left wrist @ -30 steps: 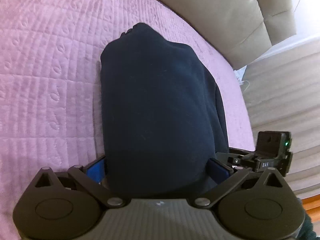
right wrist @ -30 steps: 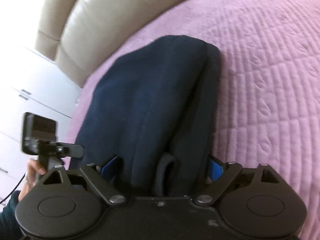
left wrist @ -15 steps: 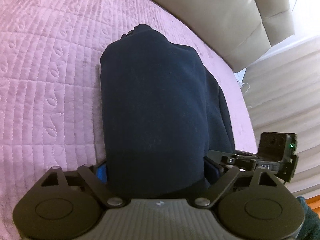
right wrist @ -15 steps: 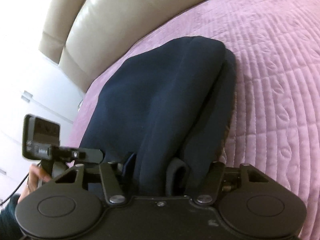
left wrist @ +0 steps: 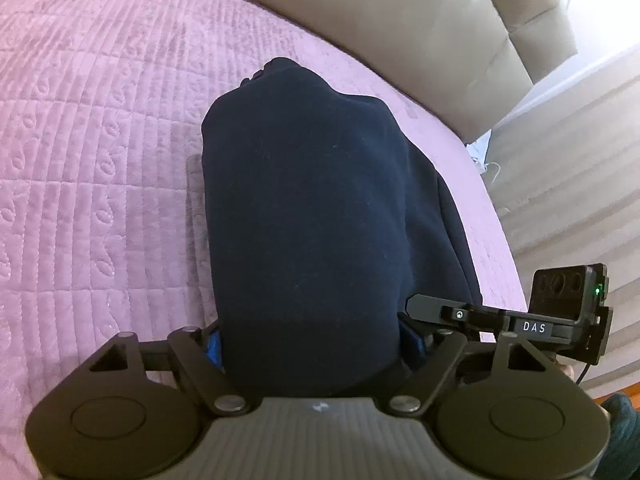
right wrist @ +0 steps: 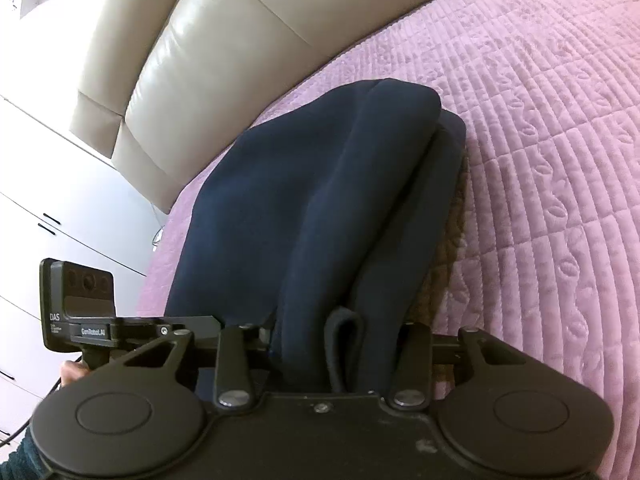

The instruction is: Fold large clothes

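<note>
Closing both jaws on the near edge of the garment (left wrist: 312,216), I held my left gripper (left wrist: 312,344) and right gripper (right wrist: 332,340) side by side while its long axis ran away across the bed (left wrist: 88,128).

a folded navy garment (left wrist: 312,216) lies on the pink quilted bed (left wrist: 100,160).

navy garment (right wrist: 320,208), right gripper (right wrist: 332,344) closing; pink quilt (right wrist: 540,140)
</note>
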Demonstrator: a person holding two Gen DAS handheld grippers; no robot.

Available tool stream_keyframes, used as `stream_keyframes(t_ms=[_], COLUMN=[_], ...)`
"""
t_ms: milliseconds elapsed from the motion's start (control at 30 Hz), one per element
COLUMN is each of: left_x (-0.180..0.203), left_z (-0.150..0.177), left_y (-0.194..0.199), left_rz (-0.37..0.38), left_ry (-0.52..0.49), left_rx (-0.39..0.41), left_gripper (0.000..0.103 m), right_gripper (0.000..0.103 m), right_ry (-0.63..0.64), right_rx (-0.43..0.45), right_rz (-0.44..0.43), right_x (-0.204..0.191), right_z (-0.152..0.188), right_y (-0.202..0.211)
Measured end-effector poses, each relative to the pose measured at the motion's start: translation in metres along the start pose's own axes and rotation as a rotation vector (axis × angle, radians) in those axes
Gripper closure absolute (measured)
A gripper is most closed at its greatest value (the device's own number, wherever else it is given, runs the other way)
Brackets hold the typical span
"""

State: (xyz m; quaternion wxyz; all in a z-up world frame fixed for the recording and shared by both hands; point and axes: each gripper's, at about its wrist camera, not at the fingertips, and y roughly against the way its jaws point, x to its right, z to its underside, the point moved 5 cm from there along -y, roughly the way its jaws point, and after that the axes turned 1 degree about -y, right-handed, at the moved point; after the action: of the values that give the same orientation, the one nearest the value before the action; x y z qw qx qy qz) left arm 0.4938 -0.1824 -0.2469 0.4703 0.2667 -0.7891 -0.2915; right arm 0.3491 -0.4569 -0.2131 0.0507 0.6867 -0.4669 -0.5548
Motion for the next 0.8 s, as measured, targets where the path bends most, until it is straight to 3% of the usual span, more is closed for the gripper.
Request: stream_keyframes(t_ms=[233,567,633,700,800], left_x=[0.025,0.069,0.077,0.089,0.112], left_z=[0.017,0.046,0.05,0.054,0.065], left_y=[0.033,0.105,0.117,0.131,0.151], left_rz=[0.019,0.052,0.062,0.067,0.053], left_ry=[-0.021,-0.058,-0.056,-0.072,-0.118], left_rx=[0.0,0.076,0.084,0.101,0.122], left_gripper=[0.025,0.025,0.025,0.025,0.026], right_gripper=[0.052,0.052,0.053,0.054,0.054], right_ry=[0.018,0.055,0.065,0.065,0.071], right_rx=[0.027,0.115,0.146,0.173,0.204], right_rz=[-0.003,0.019,0.041,0.121,0.135], right_x=[-0.038,-0.099,-0.115,-0.129,-0.155], right_z=[0.017,0.039,0.045,0.053,0.07], right_y=[0.031,0.086,0.099,0.112,0.129])
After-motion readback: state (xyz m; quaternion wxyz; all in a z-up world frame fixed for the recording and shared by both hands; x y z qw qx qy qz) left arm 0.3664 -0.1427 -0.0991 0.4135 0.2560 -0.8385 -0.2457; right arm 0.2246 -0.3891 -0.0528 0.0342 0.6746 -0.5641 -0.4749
